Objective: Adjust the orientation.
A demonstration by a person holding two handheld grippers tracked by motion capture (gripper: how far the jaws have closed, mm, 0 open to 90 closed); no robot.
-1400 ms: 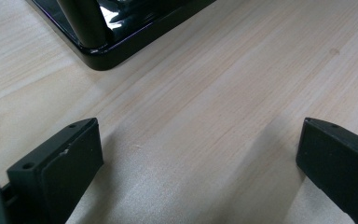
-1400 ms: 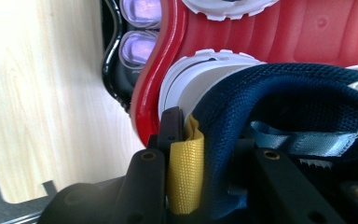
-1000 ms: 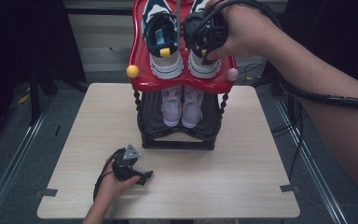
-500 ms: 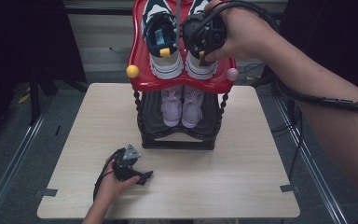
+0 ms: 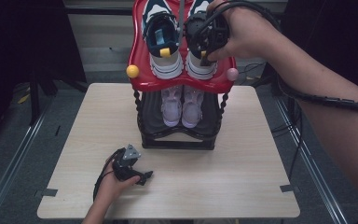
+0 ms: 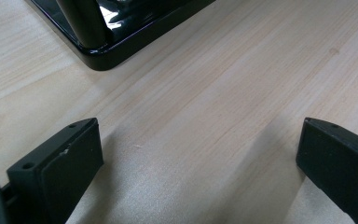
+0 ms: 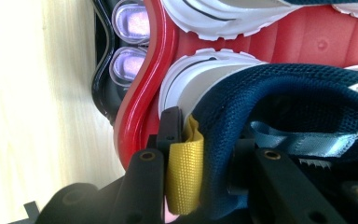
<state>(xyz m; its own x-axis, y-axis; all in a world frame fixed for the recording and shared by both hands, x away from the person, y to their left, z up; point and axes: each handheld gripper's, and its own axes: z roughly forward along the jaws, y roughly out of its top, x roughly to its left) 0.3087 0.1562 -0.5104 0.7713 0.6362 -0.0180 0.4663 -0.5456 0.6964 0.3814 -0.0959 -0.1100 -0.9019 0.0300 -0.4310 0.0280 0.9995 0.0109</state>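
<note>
A navy and white sneaker [image 5: 200, 65] stands on the red top shelf [image 5: 182, 83] of a two-tier shoe rack, to the right of its twin [image 5: 162, 44]. My right gripper [image 5: 206, 44] comes down on it from above, and its jaws are shut on the heel collar [image 7: 223, 121], with the yellow pull tab [image 7: 184, 172] pressed against one pad. The right gripper [image 7: 205, 140] sits just above the shelf's red rim [image 7: 142, 100]. My left gripper [image 5: 142, 176] lies on the table near the front left, its jaws wide open over bare wood [image 6: 200, 135].
A pair of pale lilac sneakers [image 5: 182, 105] sits on the black lower shelf [image 5: 177, 140]. Yellow [image 5: 132, 71] and pink [image 5: 232, 73] knobs top the rack's front posts. The rack's black base corner [image 6: 102, 56] lies just ahead of the left gripper. Light wooden table [image 5: 242, 177] extends around it.
</note>
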